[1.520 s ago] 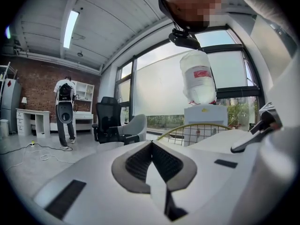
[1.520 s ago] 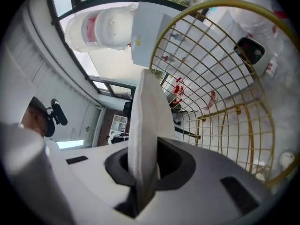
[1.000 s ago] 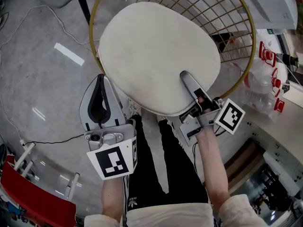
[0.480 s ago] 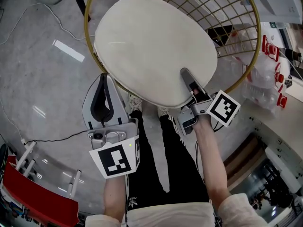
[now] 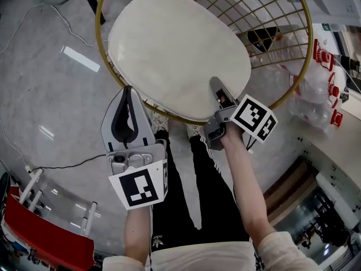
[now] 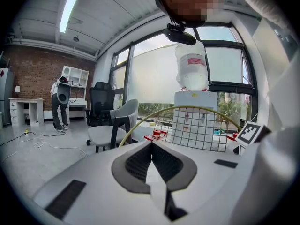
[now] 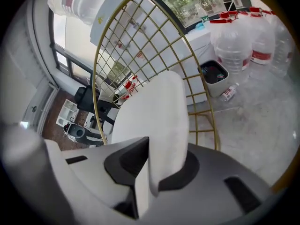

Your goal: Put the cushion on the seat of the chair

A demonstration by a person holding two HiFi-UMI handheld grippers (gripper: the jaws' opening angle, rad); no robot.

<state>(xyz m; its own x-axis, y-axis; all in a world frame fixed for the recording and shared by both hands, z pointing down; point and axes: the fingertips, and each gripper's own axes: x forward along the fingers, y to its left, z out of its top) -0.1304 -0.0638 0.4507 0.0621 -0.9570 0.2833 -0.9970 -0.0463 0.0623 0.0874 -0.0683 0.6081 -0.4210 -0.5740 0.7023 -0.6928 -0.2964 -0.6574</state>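
R claw (image 5: 215, 84): jaws nearly together, clamped on the near edge of the cushion (image 5: 175, 49). The R gripper view shows the white edge wedged right btwn them. L claw (image 5: 128, 90): jaws closed tip to tip, nothing in them, per the L gripper view.

Outward from the R claw, head view: the grip sits at approx 5 o'clock on the cushion, so the bulk of it runs off toward 11 o'clock. The cushion is a rounded oval w/ its long axis approx 10-to-4, though that's not a strong call. It lies inside the gold hoop of the chair (image 5: 265, 10). Its near edge overlaps the front rim at 6 o'clock, and the wire back is beyond at 1 o'clock.

In the R gripper view the cushion rises away from the claw, w/ floor (image 7: 262, 107) visible past its side. So prob. it's tilted and not yet flat on the seat; can't tell if the far edge touches.

The L claw is at approx 7 o'clock of the cushion, just beside the rim and apart from both. R hand is the nearer one, already on it.

Judgement: next is to lower the gripped edge so the cushion settles flat inside the hoop, then let go. Risk: the near edge hangs over the front rim.
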